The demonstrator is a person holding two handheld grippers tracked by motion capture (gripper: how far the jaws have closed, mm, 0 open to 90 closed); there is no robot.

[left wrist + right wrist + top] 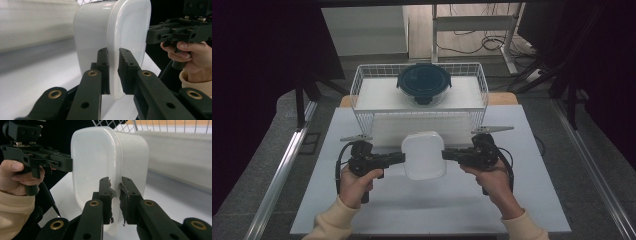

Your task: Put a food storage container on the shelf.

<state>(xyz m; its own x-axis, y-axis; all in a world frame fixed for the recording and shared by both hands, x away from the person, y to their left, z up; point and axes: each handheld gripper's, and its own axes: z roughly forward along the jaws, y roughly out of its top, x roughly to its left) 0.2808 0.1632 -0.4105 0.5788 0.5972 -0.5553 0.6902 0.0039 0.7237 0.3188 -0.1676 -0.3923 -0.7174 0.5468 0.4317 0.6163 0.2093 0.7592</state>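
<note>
White translucent plastic formed the container [424,155], a rounded-rectangular box with its lid on, held above the white tabletop [362,200] between the two tools. No brand, label or writing could be read on the container or on either tool. From the left in the high view: the left tool [401,158], gripped in the person's left hand [354,184], pointed rightward and was clamped on the container's left rim. In the left gripper view its two black jaws pinched the projecting edge of the lid [113,72], one on either side. The container sat at centre, lid upward, its long axis running from the person toward the wire basket [362,82], just in front of that basket's near wall. The right tool [446,155], in the right hand [492,182], pointed leftward and was clamped on the opposite rim; the right gripper view showed its worn pads [109,202] closed on the lid's edge. Behind, inside the basket, stood a round glass container with a dark blue-green lid [424,82], well apart from the white one.
</note>
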